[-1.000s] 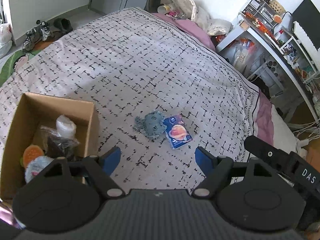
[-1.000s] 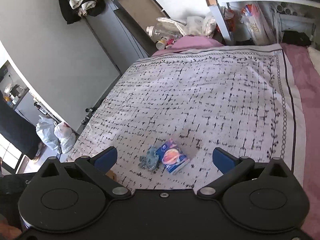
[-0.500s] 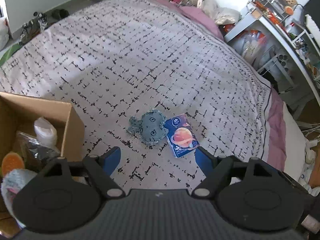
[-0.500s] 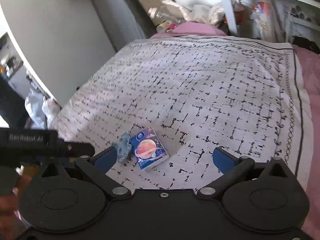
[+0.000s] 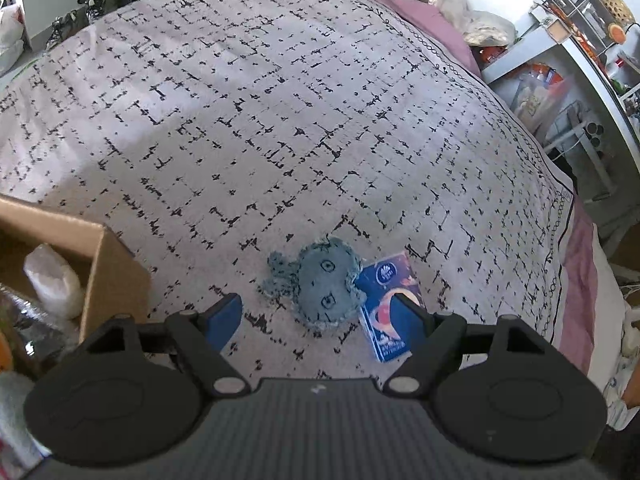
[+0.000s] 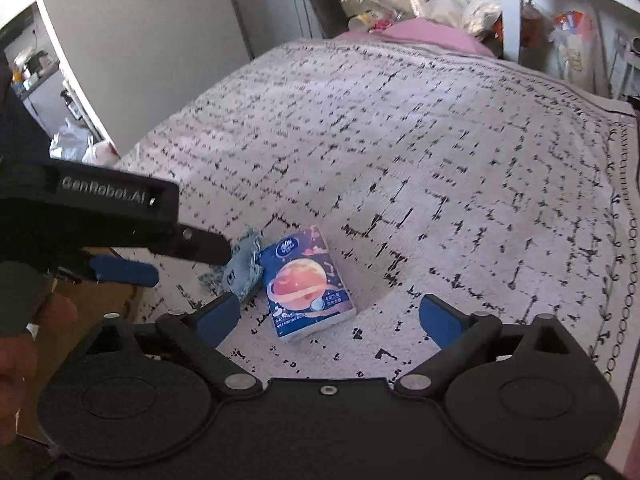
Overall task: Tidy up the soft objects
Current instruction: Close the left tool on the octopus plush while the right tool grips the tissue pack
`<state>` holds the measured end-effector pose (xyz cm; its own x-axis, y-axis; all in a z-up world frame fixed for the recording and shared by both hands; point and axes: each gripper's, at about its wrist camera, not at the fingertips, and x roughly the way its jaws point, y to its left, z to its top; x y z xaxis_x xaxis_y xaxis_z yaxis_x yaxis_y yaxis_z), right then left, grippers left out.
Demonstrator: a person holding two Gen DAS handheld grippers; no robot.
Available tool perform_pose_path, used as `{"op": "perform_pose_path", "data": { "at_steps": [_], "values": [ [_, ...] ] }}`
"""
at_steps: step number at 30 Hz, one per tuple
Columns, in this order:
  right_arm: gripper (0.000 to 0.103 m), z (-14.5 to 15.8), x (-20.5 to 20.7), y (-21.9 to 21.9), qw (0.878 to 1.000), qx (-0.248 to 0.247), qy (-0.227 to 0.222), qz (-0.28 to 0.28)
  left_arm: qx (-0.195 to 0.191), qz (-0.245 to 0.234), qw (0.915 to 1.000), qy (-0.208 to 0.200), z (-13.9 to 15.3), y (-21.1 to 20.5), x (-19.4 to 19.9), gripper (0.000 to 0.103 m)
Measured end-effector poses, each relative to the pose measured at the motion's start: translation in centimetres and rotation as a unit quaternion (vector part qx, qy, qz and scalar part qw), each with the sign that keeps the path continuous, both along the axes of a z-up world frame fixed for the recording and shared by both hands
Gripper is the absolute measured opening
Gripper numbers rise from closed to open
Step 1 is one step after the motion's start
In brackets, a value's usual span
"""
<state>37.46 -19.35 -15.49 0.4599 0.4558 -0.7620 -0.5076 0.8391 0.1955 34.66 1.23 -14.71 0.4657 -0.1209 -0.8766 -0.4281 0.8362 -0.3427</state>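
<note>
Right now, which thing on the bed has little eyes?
The blue-grey plush toy has stitched eyes; the tissue pack beside it shows a planet picture instead.

Both views ride on hand-held grippers and look steeply down along their fingers at the bed [image 5: 280, 120], from close above its near part. The left wrist view faces the far end with shelves [image 5: 580, 40] at far right and a box [image 5: 108, 272] at near left. The right wrist view sits further right and looks leftward, taking in the left gripper [image 6: 188, 260] and a grey wall [image 6: 140, 40]. Both share the plush [image 5: 324, 284] [image 6: 242, 266], touching the pack [image 5: 384, 312] [image 6: 308, 284].
</note>
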Motion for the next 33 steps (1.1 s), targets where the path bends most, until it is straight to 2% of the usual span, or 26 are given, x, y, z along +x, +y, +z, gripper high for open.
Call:
{"op": "perform_pose_path", "data": {
  "at_steps": [7, 10, 13, 16, 17, 20, 21, 33],
  "values": [
    [0.086, -1.6, 0.8, 0.9, 1.0, -0.013, 0.01, 0.01, -0.015, -0.007, 0.9998, 0.006, -2.0, 0.1, 1.5, 0.076],
    [0.086, -2.2, 0.9, 1.3, 1.0, -0.019, 0.012, 0.016, -0.015, -0.016, 0.9997, 0.008, -2.7, -0.1, 2.0, 0.07],
    [0.08, -2.7, 1.0, 1.7, 0.999, -0.028, 0.008, 0.019, -0.032, -0.016, 0.9993, 0.009, -3.6, -0.2, 2.2, 0.062],
    [0.074, -2.7, 0.9, 2.1, 0.999, -0.034, -0.006, 0.026, -0.032, -0.014, 0.9994, 0.004, -4.1, -0.4, 2.3, 0.053],
    [0.073, -2.8, 0.9, 2.3, 0.999, -0.038, -0.011, 0.028, -0.032, -0.016, 0.9994, -0.001, -4.1, -0.5, 2.2, 0.045],
    [0.055, -2.7, 0.3, 2.8, 0.997, -0.048, -0.025, 0.05, -0.029, -0.027, 0.9992, -0.009, -4.0, -0.8, 2.2, 0.032],
    [0.052, -2.6, 0.3, 2.9, 0.997, -0.045, -0.024, 0.053, -0.027, -0.03, 0.9991, -0.012, -3.9, -0.8, 2.2, 0.03],
    [0.047, -1.4, 0.0, 1.0, 1.0, -0.019, 0.0, 0.025, -0.027, -0.027, 0.9983, -0.043, -2.1, -0.9, -1.0, 0.026]
  ]
}}
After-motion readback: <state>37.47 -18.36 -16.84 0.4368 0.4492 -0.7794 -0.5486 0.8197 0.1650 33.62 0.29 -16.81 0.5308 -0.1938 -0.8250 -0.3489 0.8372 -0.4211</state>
